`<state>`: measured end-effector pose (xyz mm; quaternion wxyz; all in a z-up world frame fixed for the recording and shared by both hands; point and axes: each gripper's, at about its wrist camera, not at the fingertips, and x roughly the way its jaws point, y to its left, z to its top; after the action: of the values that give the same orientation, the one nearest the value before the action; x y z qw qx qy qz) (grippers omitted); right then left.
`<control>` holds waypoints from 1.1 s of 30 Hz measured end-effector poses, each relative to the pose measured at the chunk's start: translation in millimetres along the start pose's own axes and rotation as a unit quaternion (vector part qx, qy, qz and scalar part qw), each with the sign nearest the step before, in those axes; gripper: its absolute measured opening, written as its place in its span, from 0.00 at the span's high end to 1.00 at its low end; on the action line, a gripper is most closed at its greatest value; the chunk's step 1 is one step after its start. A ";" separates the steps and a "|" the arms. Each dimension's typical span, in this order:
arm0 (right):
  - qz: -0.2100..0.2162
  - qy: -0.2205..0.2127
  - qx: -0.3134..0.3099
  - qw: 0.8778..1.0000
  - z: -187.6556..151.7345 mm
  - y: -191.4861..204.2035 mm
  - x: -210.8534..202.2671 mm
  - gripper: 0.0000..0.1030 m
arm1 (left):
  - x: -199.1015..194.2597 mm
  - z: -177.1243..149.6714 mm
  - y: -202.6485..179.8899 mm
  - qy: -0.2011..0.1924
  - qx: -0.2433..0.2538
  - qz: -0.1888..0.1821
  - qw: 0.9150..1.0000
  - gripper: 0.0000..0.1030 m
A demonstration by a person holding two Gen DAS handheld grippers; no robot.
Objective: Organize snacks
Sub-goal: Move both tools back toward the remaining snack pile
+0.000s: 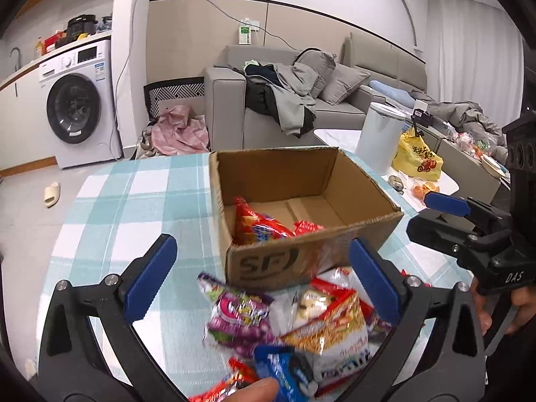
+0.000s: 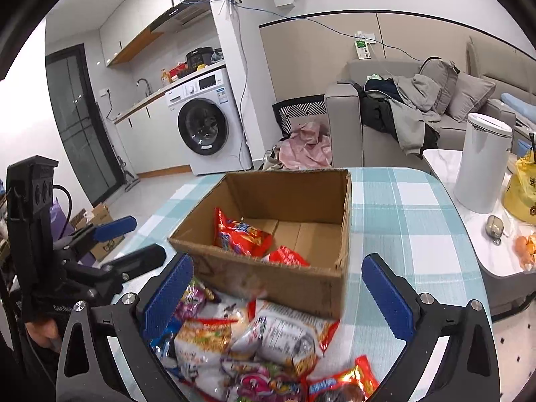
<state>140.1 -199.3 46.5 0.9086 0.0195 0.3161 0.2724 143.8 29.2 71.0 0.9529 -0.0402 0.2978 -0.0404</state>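
A table under a teal-and-white checked cloth (image 1: 134, 197) stands in a living room, with a grey sofa (image 1: 301, 100) and a washing machine (image 1: 75, 107) behind. The left gripper (image 1: 261, 278) has its jaws spread wide and holds nothing; the right gripper (image 2: 278, 288) is equally wide and empty. Below both lies a heap of snack packets (image 2: 254, 345) on the cloth, just in front of an open cardboard box (image 2: 268, 278) that contains two red packets (image 2: 244, 234).

Left gripper (image 1: 263, 278): jaws wide apart, empty, aimed 12 o'clock | right gripper (image 2: 281, 293): likewise | thumb (image 1: 258, 390), probably, at 6 o'clock.
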 end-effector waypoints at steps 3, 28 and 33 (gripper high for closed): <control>-0.002 0.004 -0.011 1.000 -7.4 6.0 -6.4 0.00 | -12.9 -10.1 6.1 0.000 -0.007 0.007 1.000 0.01; -0.036 0.035 0.031 0.998 -58.3 -21.6 -45.5 0.00 | -47.4 -74.7 18.5 0.041 -0.019 0.024 0.999 0.01; -0.042 0.049 0.031 0.997 -70.5 -29.4 -44.0 0.00 | -45.3 -83.7 19.8 0.050 -0.015 0.027 0.998 0.01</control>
<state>84.4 -256.3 8.8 0.9014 0.0213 0.3695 0.2246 60.0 49.0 26.0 0.9369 -0.0444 0.3465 -0.0124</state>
